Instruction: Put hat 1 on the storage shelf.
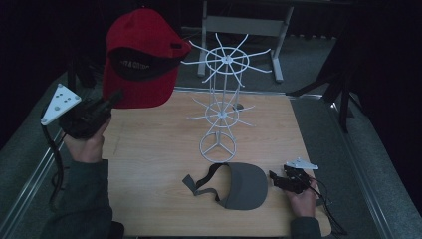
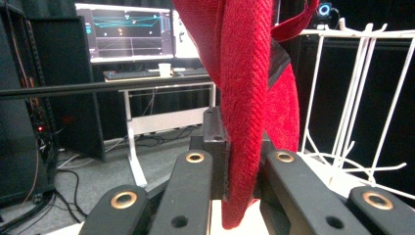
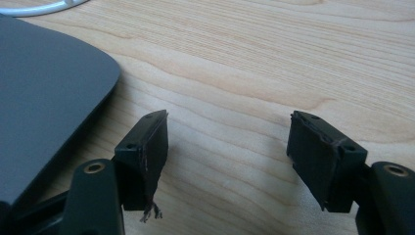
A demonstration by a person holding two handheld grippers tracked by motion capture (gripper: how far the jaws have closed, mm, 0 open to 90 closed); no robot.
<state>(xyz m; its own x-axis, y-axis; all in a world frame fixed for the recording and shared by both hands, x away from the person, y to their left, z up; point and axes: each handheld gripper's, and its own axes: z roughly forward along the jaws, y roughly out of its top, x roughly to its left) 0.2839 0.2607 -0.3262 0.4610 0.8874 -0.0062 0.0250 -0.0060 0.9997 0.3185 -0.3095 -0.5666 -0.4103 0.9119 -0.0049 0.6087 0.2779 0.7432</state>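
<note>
Red cap (image 1: 141, 55): held aloft at the left of the worktop (image 1: 164, 149), beside the top ring of the white wire rack (image 1: 222, 99). My left gripper (image 1: 112, 98) has its fingers (image 2: 215, 147) pinching the brim edge; in the left gripper view the red cloth hangs down between them, clamped on both sides.

Handling, by my judgement: the cap is light. The crown is soft woven cloth and will fold or swing when I move. The brim is the stiffer part and the soundest place to hold, which is where I have it. The weave looks coarse, so slip is unlikely. Nothing fragile. The strap opening at the back may snag on a rack prong.

Left hand (image 1: 89, 142): raised off the worktop, forearm coming up from the lower left, gripper angled upward and to the right toward the rack. The cap stands above the gripper with its open underside facing the camera.

Grey visor (image 1: 244, 186): lying flat on the worktop in front of the rack base, its strap (image 1: 201, 181) trailing to the left. Stiff brim, limp strap; I would take it by the brim edge.

Right gripper (image 1: 276, 180): low on the worktop, just beside the visor's right edge, not touching it. Its fingers (image 3: 147, 147) are spread wide with bare wood between them. Right hand (image 1: 303, 201) rests at the near right edge.
</note>
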